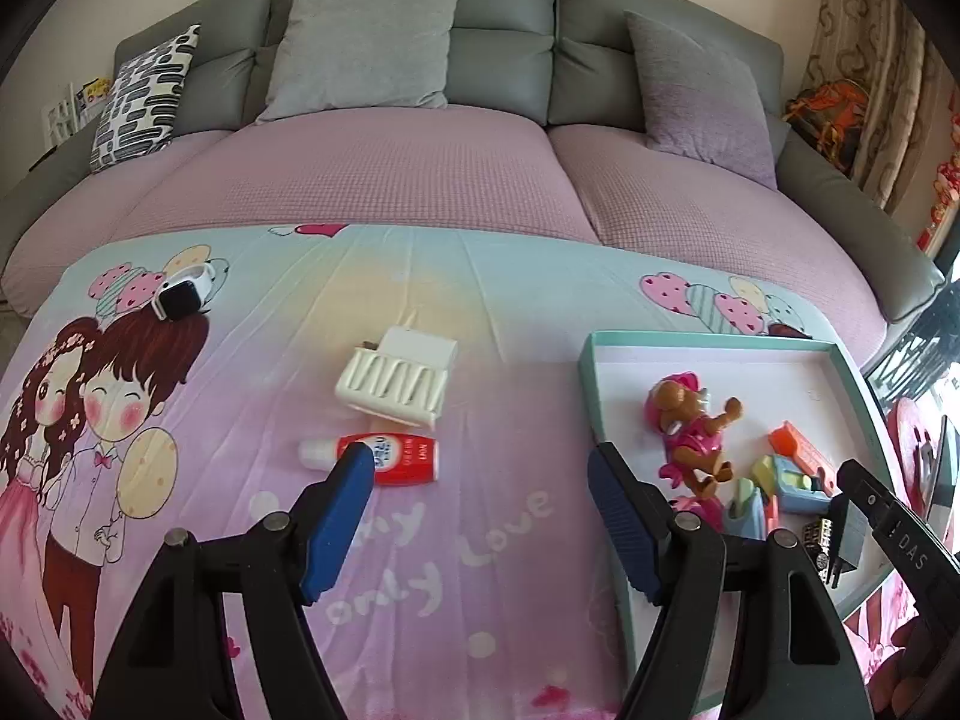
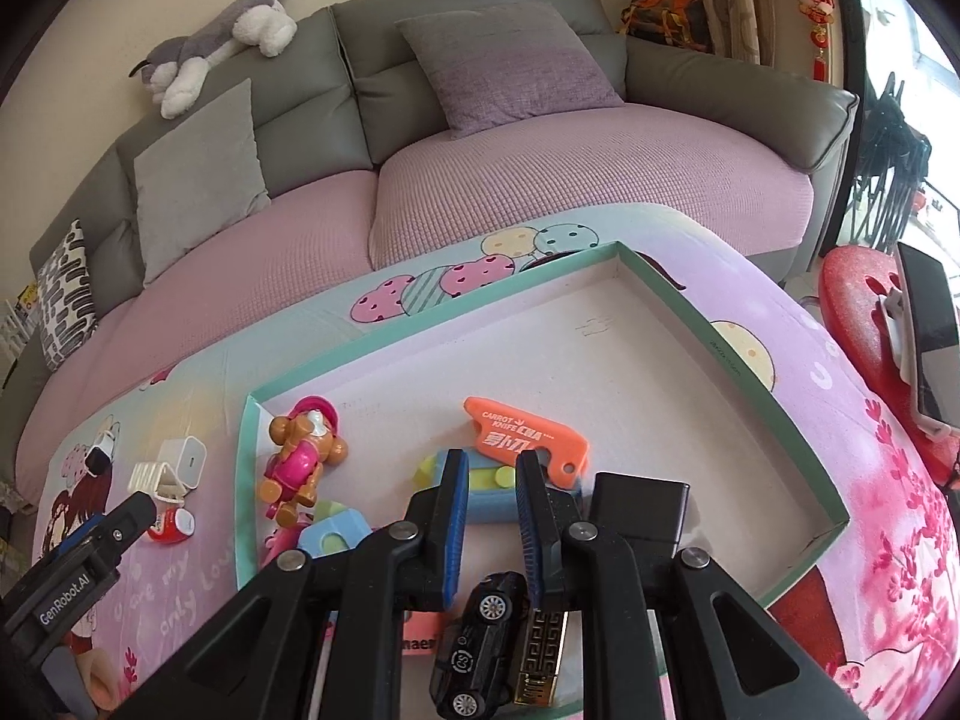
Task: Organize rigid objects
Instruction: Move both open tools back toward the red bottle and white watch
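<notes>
The left gripper (image 1: 480, 480), wide open and empty, nears the red bottle (image 1: 390, 459); being round, it may roll off the blanket's (image 1: 480, 300) edge if nudged.

The right gripper (image 2: 492, 480), part-open and empty, hovers over the tray (image 2: 660, 282).

On the counter (image 1: 420, 276) left of my tray (image 1: 708, 341) lie a bottle (image 1: 393, 457), charger (image 1: 399, 384) behind it, watch (image 1: 183, 294) farther left; toy dog (image 1: 690, 426) sits in the tray.

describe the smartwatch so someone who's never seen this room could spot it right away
Start at the cartoon-print blanket spread in front of the grey sofa. Go to its far left part, above the drawn couple's heads: the smartwatch lies there alone. Unlike the white charger and red tube nearer the middle, it has a black square screen and a white strap.
</notes>
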{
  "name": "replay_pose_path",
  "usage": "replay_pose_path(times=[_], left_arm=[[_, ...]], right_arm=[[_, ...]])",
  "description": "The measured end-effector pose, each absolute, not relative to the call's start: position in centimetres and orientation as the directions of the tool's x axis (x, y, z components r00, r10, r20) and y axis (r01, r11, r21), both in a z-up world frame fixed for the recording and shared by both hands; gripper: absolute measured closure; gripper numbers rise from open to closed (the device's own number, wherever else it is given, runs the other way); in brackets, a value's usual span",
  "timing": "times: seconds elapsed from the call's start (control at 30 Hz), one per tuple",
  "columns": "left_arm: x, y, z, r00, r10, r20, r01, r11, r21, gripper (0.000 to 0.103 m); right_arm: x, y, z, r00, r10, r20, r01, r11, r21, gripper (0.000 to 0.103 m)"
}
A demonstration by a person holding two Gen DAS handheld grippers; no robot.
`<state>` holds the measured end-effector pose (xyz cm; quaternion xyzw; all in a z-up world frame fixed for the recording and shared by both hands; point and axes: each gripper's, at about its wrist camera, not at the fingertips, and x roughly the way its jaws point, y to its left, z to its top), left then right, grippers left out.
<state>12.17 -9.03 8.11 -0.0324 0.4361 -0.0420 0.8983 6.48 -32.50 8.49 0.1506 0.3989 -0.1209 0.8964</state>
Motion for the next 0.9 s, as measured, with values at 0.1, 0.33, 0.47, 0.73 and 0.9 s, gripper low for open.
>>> replay_pose_path(times=[0.1,0.33,0.47,0.73,0.9], left_arm=[[12.3,-7.7,7.9,0.617,-0.074,-0.784,0.001,0.996,-0.093,0.026],[12.5,-5.0,7.5,0.613,-0.043,-0.789,-0.093,0.988,-0.126,0.008],[12.7,-3.3,7.0,0.606,-0.011,-0.795,-0.149,0.981,-0.128,0.008],[12.4,0.1,6.4,0.602,0.042,-0.798,-0.243,0.961,-0.133,0.006],[11.9,2.6,6.2,0.6,0.09,-0.795,-0.304,0.945,-0.122,0.005]], right_arm=[[6.9,-31.2,8.5,0.656,-0.084,-0.75,0.306,0.938,0.163,0.085],[7.5,-28.9,8.4,0.659,-0.07,-0.749,0.26,0.956,0.139,0.068],[7.9,-27.5,8.4,0.664,-0.038,-0.747,0.223,0.963,0.15,0.057],[8.5,-24.3,8.1,0.665,-0.001,-0.747,0.148,0.98,0.131,0.039],[8.7,-22.2,8.2,0.669,0.029,-0.743,0.103,0.986,0.132,0.03]])
